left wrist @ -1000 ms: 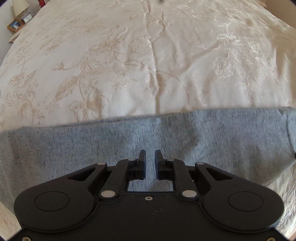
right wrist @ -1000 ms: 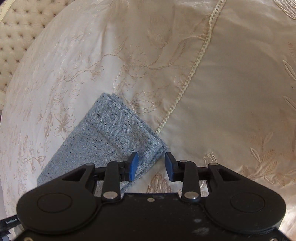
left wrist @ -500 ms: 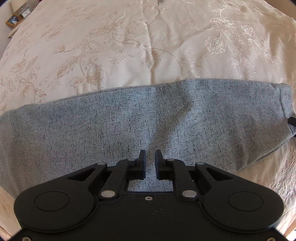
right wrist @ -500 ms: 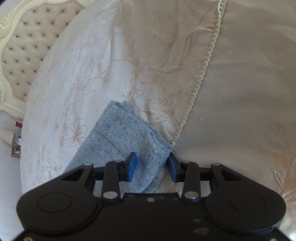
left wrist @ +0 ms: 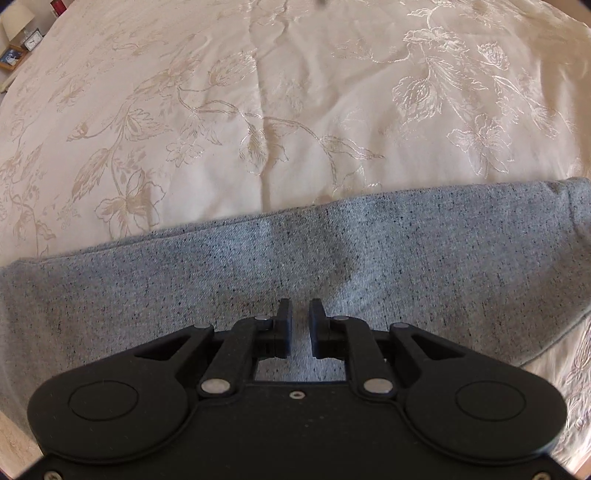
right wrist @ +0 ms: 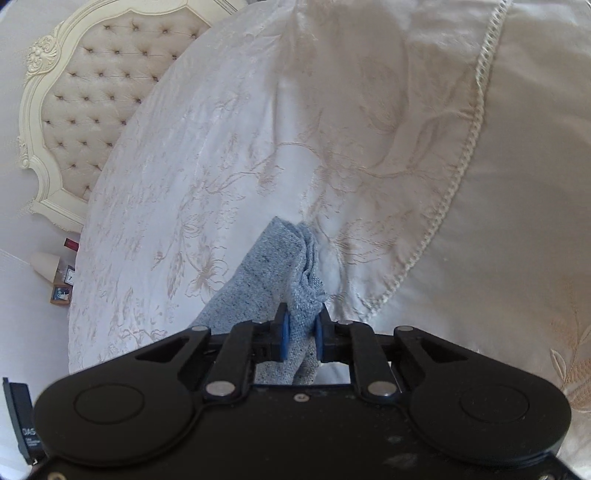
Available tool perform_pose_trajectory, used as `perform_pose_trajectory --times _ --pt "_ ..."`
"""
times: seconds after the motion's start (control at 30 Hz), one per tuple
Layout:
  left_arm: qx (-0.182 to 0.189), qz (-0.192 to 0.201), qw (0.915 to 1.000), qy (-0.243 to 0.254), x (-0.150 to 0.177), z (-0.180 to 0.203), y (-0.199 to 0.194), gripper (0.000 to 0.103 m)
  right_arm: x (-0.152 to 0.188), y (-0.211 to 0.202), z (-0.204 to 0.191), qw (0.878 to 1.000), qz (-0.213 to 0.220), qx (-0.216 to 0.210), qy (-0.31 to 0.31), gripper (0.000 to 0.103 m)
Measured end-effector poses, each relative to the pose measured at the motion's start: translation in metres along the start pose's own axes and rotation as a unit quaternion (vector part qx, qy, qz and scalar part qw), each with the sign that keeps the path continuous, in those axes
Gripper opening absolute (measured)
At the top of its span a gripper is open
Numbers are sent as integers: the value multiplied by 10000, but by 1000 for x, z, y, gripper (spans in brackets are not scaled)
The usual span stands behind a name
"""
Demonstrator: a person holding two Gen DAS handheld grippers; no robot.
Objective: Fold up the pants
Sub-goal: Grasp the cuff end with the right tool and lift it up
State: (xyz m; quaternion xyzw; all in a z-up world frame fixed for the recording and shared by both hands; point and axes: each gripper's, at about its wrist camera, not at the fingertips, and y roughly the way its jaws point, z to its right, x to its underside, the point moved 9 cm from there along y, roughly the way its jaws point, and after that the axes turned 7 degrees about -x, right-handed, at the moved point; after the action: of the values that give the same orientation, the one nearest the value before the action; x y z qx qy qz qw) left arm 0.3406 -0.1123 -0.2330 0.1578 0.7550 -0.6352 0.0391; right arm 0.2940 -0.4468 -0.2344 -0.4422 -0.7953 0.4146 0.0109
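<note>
The grey speckled pants (left wrist: pixel 406 266) lie in a wide band across the cream bedspread (left wrist: pixel 295 92) in the left wrist view. My left gripper (left wrist: pixel 300 325) hovers over the middle of that band. Its black fingers are drawn together with only a narrow slit, and no fold shows between them. In the right wrist view, one end of the pants (right wrist: pixel 266 273) is bunched and lifted off the bed. My right gripper (right wrist: pixel 301 330) is shut on it, with the cloth pinched between the blue pads (right wrist: pixel 283 334).
A cushion with corded trim (right wrist: pixel 517 184) lies to the right of the held end. A tufted cream headboard (right wrist: pixel 92 92) stands at the upper left, with a lamp (right wrist: pixel 44 264) and small frames on a nightstand below it. A lamp (left wrist: pixel 14 20) also shows at the bed's far left.
My right gripper has shut on the end of the pants and raised it, so the cloth now bunches. In the left view, the far edge of the pants has moved back toward the gripper.
</note>
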Motion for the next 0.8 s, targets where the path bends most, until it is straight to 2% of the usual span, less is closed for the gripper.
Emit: perform_pose_trajectory --times 0.2,0.33,0.43,0.5,0.57,0.67,0.8 --pt "-157 -61 9997 -168 -26 -4 29 20 -6 -5 -26 9992 -26 -103 -381 14" --pt "-90 -327 9993 -176 -39 -5 54 18 -6 -10 -37 9983 -50 -153 -554 14" --pt "82 -393 9989 -257 -45 -10 49 18 -5 -11 -43 9978 -51 -136 -653 14" --pt "206 -236 9983 -493 -46 -21 33 19 -5 -12 -47 9975 -52 -148 -686 14" --pt "273 -90 9969 -738 -42 -33 17 19 -4 -12 -50 9972 -36 -153 -726 15" --pt "432 -84 9946 -941 -17 -43 -4 19 -3 -14 -55 9967 -15 -170 -793 15" --pt "485 -213 9959 -739 18 -34 -7 19 0 -14 -63 9959 -13 -164 -888 15"
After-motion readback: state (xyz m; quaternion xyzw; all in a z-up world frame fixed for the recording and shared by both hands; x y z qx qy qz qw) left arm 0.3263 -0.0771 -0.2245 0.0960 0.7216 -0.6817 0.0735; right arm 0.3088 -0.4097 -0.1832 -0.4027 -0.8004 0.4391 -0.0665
